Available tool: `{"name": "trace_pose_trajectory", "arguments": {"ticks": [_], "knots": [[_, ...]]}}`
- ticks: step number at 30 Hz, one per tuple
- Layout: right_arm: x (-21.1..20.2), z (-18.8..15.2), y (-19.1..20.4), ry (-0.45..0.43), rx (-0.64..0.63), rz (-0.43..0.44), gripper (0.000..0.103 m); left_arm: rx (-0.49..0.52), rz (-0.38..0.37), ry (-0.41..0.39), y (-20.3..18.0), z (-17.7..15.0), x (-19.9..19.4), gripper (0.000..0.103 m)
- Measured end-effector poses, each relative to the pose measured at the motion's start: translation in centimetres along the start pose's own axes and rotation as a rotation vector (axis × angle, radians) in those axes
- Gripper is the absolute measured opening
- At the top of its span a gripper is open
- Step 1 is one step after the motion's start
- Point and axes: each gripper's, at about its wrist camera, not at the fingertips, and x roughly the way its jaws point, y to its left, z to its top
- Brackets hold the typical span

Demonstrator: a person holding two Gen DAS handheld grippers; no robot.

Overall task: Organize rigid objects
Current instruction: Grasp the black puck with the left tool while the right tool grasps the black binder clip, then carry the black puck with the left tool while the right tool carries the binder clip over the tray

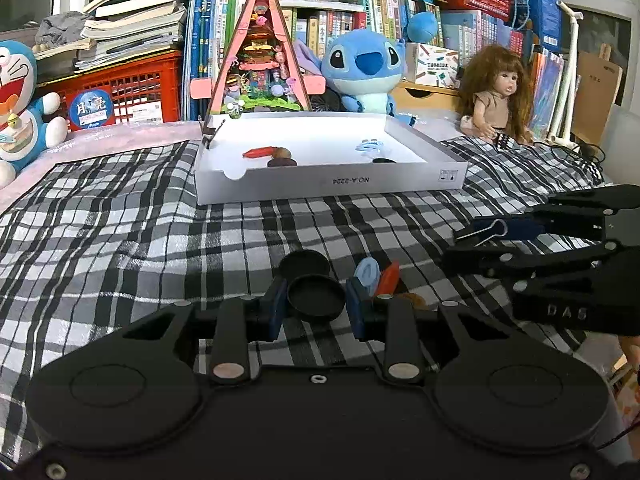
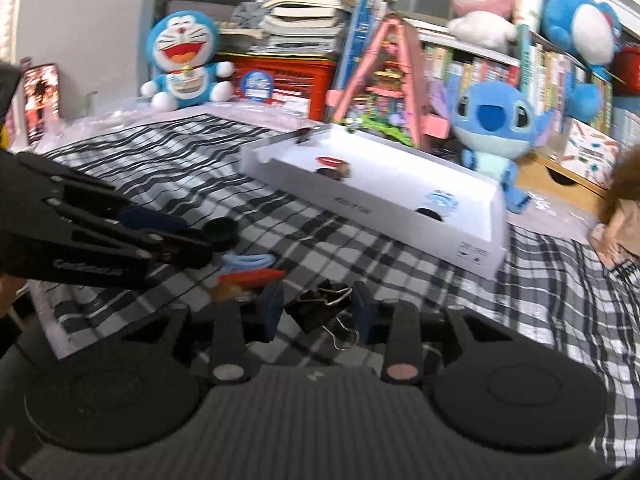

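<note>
In the left wrist view my left gripper [image 1: 316,308] is shut on a round black cap [image 1: 316,298], just above the checked cloth. A second black cap [image 1: 304,264] lies right behind it. A light blue clip [image 1: 368,274], a red clip [image 1: 389,278] and a brown piece [image 1: 416,300] lie beside my right finger. My right gripper [image 2: 318,308] is shut on a black binder clip [image 2: 316,306] with wire handles. It shows again at the right of the left wrist view, as the right gripper [image 1: 468,242] with the clip [image 1: 484,230].
A white shallow box [image 1: 332,186] stands further back on the cloth and holds a red clip, a brown piece, a light blue clip and a black cap. Plush toys, a doll [image 1: 496,92], a red crate [image 1: 132,88] and books line the back.
</note>
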Motion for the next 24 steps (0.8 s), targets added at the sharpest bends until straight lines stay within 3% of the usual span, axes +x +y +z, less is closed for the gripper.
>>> {"name": "trace_pose_trajectory", "arguments": {"ticks": [8, 14, 24], "knots": [[0.5, 1.4, -2.3, 0.019, 0.083, -0.066, 0.043, -0.018, 0.014, -0.010, 0.6, 2.2, 0.8, 0.030], [1.6, 3.3, -4.8, 0.030, 0.179, -0.099, 0.043, -0.016, 0.033, -0.035, 1.5, 5.7, 2.4, 0.030], [4.2, 7.6, -9.3, 0.031, 0.333, -0.113, 0.043, -0.144, 0.029, 0.009, 4.1, 12.7, 7.8, 0.030]]}}
